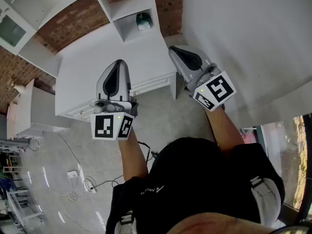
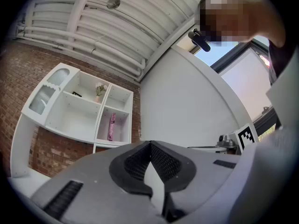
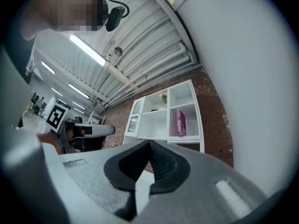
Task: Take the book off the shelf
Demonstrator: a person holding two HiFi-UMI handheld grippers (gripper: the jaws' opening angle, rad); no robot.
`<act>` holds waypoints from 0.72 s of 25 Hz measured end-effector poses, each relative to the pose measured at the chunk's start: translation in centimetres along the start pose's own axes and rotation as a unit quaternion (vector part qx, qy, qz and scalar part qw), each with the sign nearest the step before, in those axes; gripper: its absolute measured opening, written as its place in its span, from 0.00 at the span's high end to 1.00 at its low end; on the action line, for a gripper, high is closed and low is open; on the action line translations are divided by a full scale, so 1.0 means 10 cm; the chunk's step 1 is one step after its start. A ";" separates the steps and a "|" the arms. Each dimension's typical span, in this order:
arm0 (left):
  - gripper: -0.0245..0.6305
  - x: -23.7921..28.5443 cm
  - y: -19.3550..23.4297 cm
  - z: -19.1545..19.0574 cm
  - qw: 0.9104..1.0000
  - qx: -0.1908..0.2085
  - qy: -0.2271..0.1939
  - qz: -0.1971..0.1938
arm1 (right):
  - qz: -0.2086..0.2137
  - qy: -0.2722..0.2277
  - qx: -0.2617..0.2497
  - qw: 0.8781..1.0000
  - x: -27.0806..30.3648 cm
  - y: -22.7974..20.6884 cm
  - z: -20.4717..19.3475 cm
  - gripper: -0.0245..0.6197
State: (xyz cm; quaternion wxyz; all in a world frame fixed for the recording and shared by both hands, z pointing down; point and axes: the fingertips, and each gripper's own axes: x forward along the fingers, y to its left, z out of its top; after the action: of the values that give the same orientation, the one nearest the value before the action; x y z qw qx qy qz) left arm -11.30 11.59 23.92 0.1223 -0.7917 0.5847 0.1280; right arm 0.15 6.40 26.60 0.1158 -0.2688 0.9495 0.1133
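**Book up ahead, lying between the aim of two closed grippers**

The thin pink book (image 2: 112, 126) is standing upright in the lower right compartment of the white wall shelf (image 2: 74, 118), with its long axis running vertically. Nothing is touching it.

The left gripper (image 2: 150, 146) is pointing slightly upward, its jaws pressed together with nothing between them. In the left gripper view the book is sitting up and to the left of the jaw line. The right gripper (image 3: 149, 146) is also tilting upward, its jaws meeting at the tips and holding nothing. In the right gripper view the book is sitting up and to the right. So the book is lying ahead and above, between the two lines of aim.

In the head view both grippers are hovering near the front of the white worktop (image 1: 87, 62), well apart from the shelf, and the right one is reaching further forward. I am judging the right gripper the nearer. Either one would be needing to open its jaws, rise, and close in with one jaw on each side of the upright cover.
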 end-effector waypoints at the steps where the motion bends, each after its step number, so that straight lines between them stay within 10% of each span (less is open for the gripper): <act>1: 0.96 -0.01 -0.01 0.02 1.000 0.001 -0.001 -0.001 | -0.001 -0.001 -0.001 1.000 -0.01 0.01 0.02 0.96; 18: 0.96 -0.05 0.63 0.21 0.999 -0.015 -0.028 0.022 | -0.029 0.007 -0.010 1.000 0.29 0.13 0.08 0.96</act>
State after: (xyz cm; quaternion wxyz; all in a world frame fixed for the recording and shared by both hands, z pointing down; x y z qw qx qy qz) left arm -17.62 10.99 21.84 0.1242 -0.7766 0.5963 0.1612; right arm -2.78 6.27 25.22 0.1097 -0.2983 0.9409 0.1172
